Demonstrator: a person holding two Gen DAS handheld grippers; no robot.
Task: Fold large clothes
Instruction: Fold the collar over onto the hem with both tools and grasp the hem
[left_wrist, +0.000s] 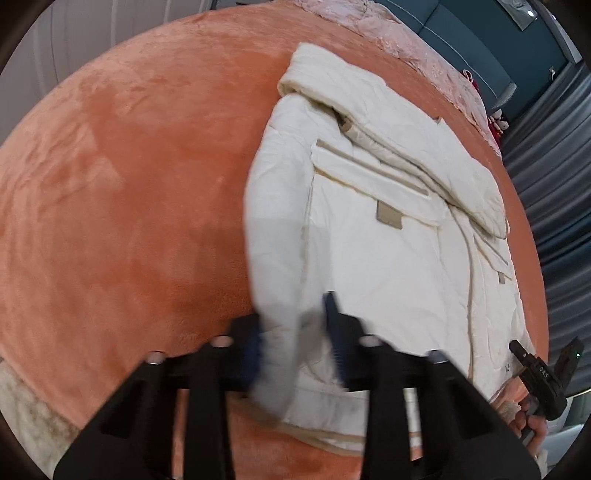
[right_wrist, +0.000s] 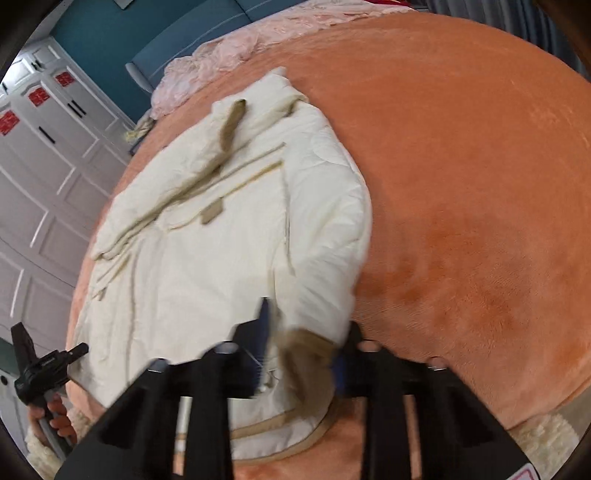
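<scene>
Downward-tilted, both claws (blurred) seemingly pinching jacket (left_wrist: 369, 240) hem: left claw (left_wrist: 295, 343), right claw (right_wrist: 301, 350).

Motion blurs the jacket's sleeve (left_wrist: 280, 332) and cuff (right_wrist: 306, 354).

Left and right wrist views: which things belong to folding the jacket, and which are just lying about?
In the job:
cream jacket
left gripper, shut on a jacket sleeve
right gripper, shut on the other sleeve's cuff
orange blanket, the folding surface

Lying about:
pink bedding
white wardrobe
</scene>
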